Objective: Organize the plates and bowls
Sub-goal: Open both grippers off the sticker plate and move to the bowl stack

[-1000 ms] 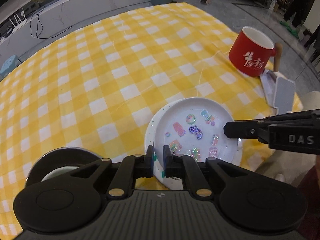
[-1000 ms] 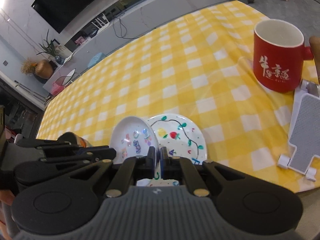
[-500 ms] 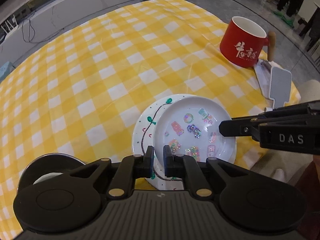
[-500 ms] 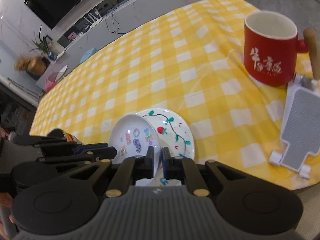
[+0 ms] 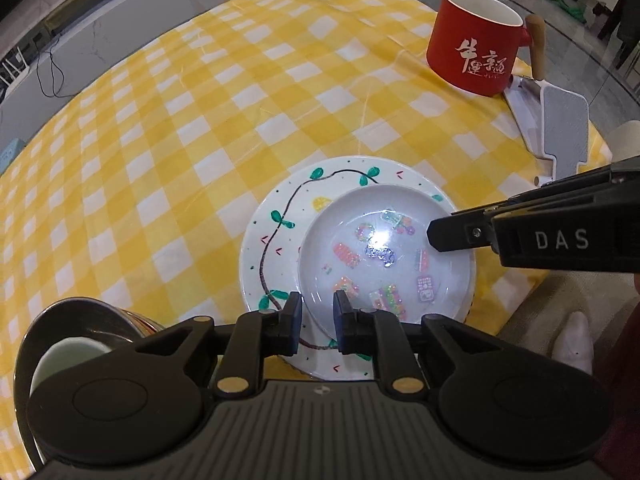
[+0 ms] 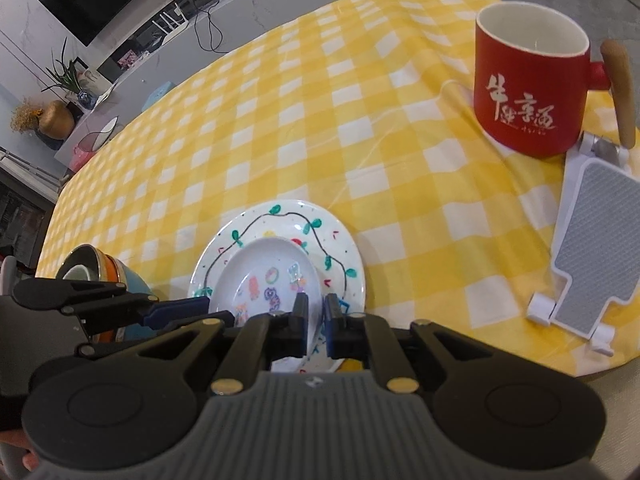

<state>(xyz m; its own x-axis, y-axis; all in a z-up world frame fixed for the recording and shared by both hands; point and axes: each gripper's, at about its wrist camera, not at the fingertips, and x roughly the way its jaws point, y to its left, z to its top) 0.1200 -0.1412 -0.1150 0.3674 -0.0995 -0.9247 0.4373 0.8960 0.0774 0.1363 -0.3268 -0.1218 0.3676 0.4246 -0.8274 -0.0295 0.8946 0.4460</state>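
The left gripper (image 5: 316, 318), just opening, straddled the dish (image 5: 386, 264) rim; the right gripper (image 6: 315, 320) apparently pinched the plate (image 6: 340, 240) beneath.

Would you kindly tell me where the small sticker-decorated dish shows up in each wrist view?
Left wrist view: the small dish sits lower centre-right, on the vine-painted plate.
Right wrist view: it lies lower centre-left, on the same plate.
Shared landmark: the red mug, upper right in both.
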